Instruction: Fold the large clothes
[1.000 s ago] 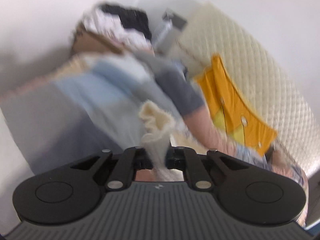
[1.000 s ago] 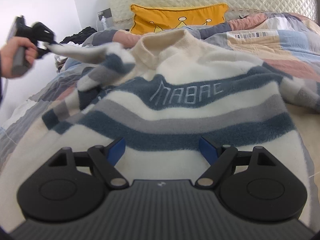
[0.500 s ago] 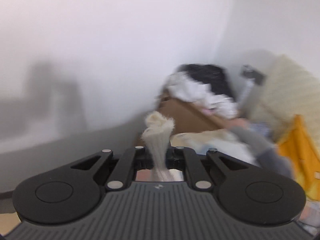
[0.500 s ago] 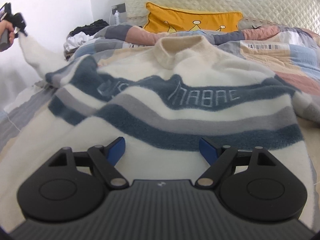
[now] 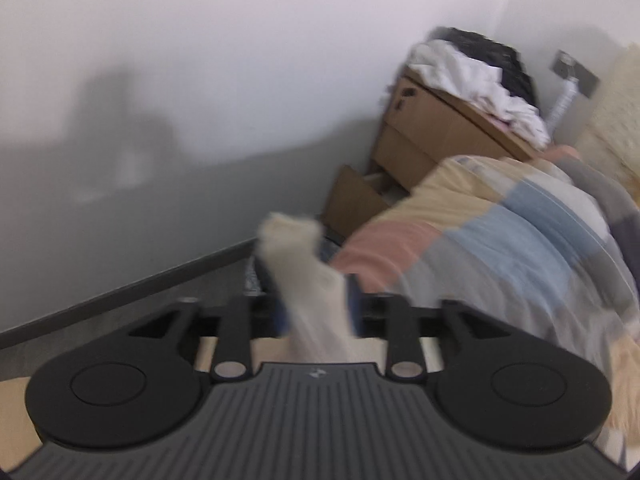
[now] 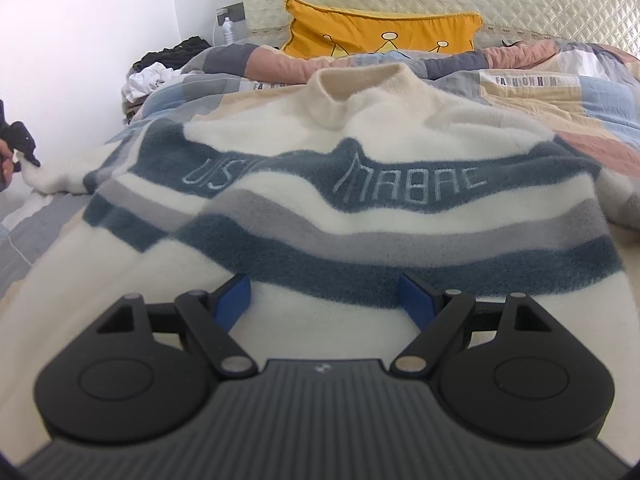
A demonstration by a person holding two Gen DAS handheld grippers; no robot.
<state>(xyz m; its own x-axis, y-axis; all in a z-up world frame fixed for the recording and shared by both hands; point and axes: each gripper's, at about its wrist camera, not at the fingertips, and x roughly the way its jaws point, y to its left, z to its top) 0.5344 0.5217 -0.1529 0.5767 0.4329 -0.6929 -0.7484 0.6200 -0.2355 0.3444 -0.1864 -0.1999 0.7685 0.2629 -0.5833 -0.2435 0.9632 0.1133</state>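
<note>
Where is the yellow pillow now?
In the right wrist view, the yellow pillow leans against the quilted headboard, behind the sweater collar.

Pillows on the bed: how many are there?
1: a yellow pillow leans on the headboard, behind the sweater. Others may hide under the quilt.
</note>
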